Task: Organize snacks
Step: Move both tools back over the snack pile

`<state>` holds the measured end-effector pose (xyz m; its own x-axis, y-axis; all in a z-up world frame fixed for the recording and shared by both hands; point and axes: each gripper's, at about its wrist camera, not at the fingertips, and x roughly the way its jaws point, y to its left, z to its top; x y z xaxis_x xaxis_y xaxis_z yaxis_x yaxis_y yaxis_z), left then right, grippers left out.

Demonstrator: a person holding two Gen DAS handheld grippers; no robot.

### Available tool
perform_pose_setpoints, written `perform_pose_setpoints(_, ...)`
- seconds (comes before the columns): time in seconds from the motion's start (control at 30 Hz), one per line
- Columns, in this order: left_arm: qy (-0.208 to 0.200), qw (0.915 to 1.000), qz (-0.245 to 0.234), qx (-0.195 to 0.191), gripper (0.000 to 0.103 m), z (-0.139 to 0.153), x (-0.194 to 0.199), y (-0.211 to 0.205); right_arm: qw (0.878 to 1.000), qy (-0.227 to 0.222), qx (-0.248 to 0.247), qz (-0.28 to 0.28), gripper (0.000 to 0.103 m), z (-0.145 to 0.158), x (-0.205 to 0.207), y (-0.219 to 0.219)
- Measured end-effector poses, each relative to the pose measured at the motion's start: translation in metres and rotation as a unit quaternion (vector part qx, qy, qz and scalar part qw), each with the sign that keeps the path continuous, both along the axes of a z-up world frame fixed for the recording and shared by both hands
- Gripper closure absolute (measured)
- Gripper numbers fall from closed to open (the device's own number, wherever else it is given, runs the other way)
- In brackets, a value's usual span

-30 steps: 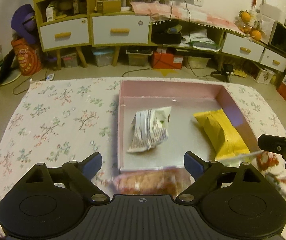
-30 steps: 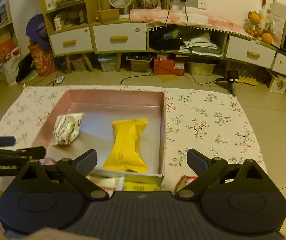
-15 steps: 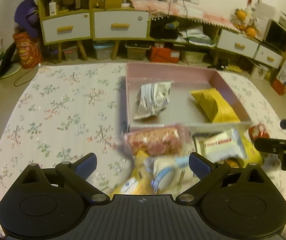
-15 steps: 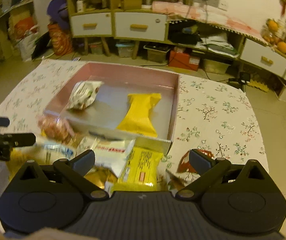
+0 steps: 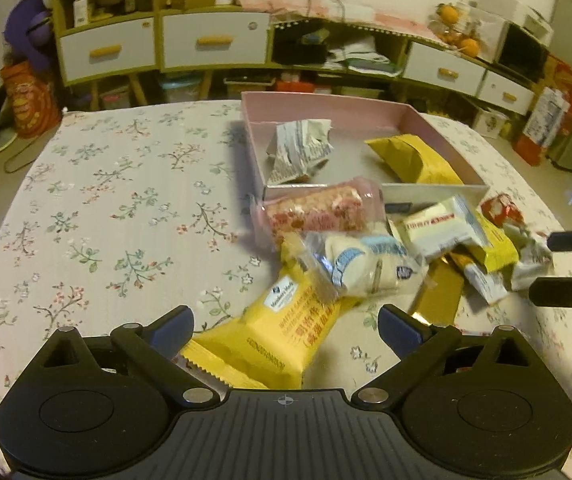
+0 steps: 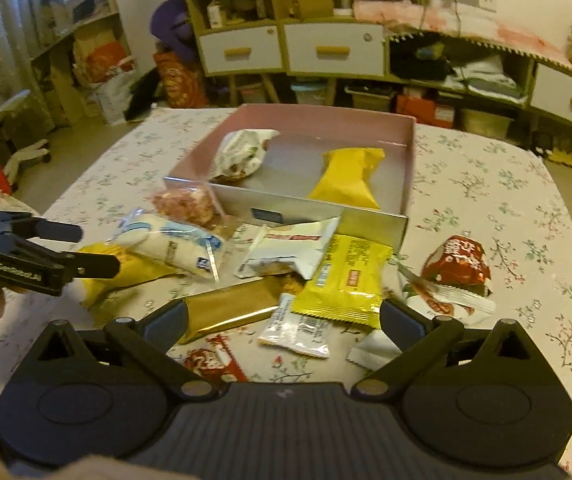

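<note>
A pink box (image 5: 326, 102) (image 6: 326, 114) on the floral table holds a white crumpled packet (image 5: 300, 150) (image 6: 242, 154) and a yellow packet (image 5: 414, 160) (image 6: 348, 178). Several loose snacks lie in front of it: a pink packet (image 5: 314, 214), a clear white-and-blue packet (image 5: 360, 266) (image 6: 170, 244), a large yellow packet (image 5: 278, 328), a gold bar (image 6: 230, 308), a yellow-green packet (image 6: 346, 280) and a red packet (image 6: 456, 268). My left gripper (image 5: 286, 322) is open above the large yellow packet. My right gripper (image 6: 284, 316) is open above the gold bar.
Shelves and white drawers (image 5: 214, 44) with boxes underneath line the far wall. A purple chair and orange bag (image 5: 26, 96) stand at the back left. The tablecloth (image 5: 118, 200) left of the box has no snacks on it.
Both grippers have pulled back from the box toward me. The pile of loose snacks in front of the box has come into view. Both stay open.
</note>
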<state>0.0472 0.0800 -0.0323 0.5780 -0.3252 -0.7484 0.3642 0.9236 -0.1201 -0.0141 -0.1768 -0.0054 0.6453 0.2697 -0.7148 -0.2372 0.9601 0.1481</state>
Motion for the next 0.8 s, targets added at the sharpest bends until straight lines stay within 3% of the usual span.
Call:
perform_pose_setpoints(0.27,-0.033,0.9979,-0.056,0.006,0.003,-0.016,-0.009,0.003,0.999,-0.015,0.002,0.049,0.001,-0.012,-0.018,0.013)
perform_pose_setpoints(0.57,-0.05,0.9956,-0.064,0.045,0.003,-0.032,0.004,0.001,0.994,-0.011,-0.008,0.105,0.001,-0.018,-0.027,0.032)
perform_pose_setpoints(0.8,-0.055,0.9921,-0.095,0.061,0.006,-0.035,0.007,-0.009,0.99,-0.008,-0.036,0.133,0.011,-0.026,-0.03,0.049)
